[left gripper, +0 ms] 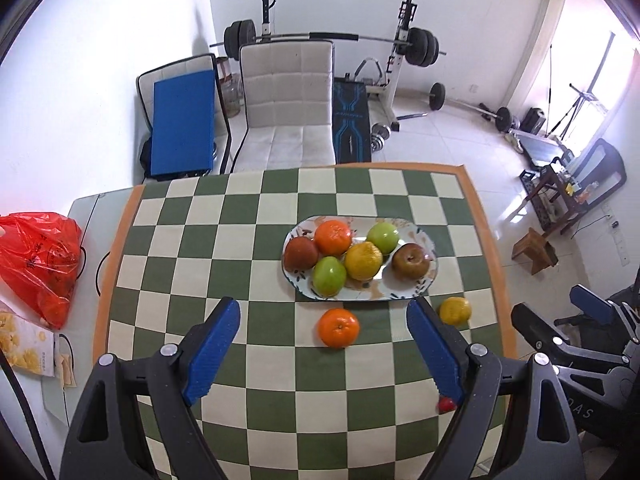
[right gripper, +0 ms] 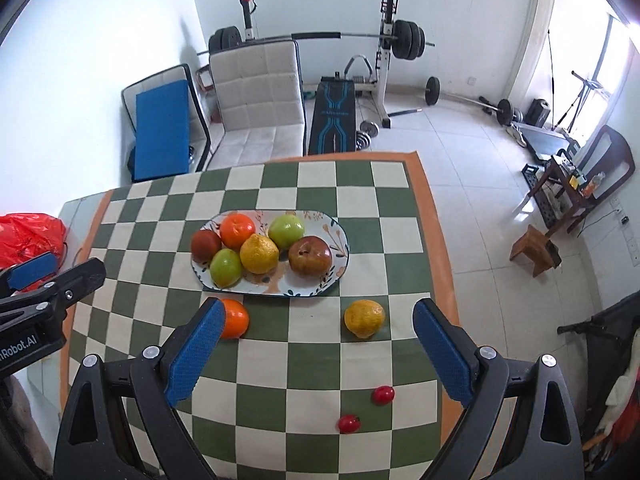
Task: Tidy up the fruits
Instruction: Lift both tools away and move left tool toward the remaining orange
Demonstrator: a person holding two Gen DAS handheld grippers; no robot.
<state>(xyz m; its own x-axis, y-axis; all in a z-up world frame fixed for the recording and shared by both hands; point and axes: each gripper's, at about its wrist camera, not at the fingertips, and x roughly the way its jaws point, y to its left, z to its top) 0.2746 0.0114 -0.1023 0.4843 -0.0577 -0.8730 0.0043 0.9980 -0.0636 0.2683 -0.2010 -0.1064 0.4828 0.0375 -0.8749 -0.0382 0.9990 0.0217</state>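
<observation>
Nearest the lens in the left wrist view, the left gripper (left gripper: 322,308) has its blue fingers (left gripper: 214,344) spread wide with nothing between them. It hovers over the checked cloth (left gripper: 280,396). An orange (left gripper: 338,327) lies on the cloth between the fingertips, touching neither.

In the right wrist view the right gripper (right gripper: 318,308) is likewise wide open and empty. A yellow fruit (right gripper: 364,318) sits on the cloth between its fingers, nearer the right one and clear of both.

The oval plate (right gripper: 336,240) lies just beyond both loose fruits. It holds six: a dark red fruit (right gripper: 205,245), a second orange (right gripper: 237,230), two green apples (right gripper: 285,230), a yellow one (right gripper: 259,254) and a brown-red apple (right gripper: 310,255).

Only the right wrist view shows two small red fruits (right gripper: 383,395) whole, near the cloth's near right corner. The left wrist view shows just one, mostly hidden behind its right finger.

Only the left wrist view shows a yellow printed box (left gripper: 24,346) at the table's left edge, near a red bag (left gripper: 38,260). Each view catches the other gripper at its margin.
</observation>
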